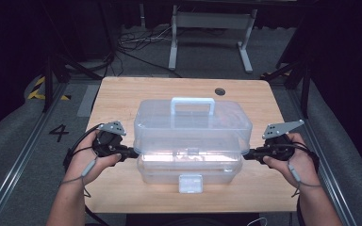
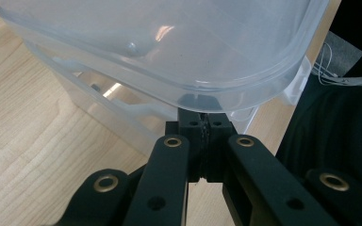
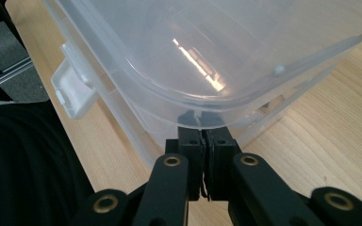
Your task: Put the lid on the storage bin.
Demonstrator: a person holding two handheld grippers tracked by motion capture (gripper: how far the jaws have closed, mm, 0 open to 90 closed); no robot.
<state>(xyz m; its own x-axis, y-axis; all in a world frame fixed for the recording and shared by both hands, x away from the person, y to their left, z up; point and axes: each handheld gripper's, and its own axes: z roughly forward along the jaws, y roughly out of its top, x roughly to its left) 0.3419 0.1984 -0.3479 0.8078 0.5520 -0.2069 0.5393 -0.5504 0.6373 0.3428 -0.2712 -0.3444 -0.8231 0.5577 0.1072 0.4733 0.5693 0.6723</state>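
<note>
A clear plastic storage box sits in the middle of the wooden table. Its domed lid, with a pale blue handle, is raised off the base at the front. A white latch hangs unfastened at the front.

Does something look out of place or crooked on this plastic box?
Yes. The clear lid does not sit flat on the box: its front edge is raised and a gap shows above the box rim. The white latch hangs undone at the front. The left gripper and right gripper, both shut, press under the lid's ends.

Glossy plastic on matt wood
My tools' jaws are matt black plastic; the clear box shines smooth, the surface shows pale woodgrain.
</note>
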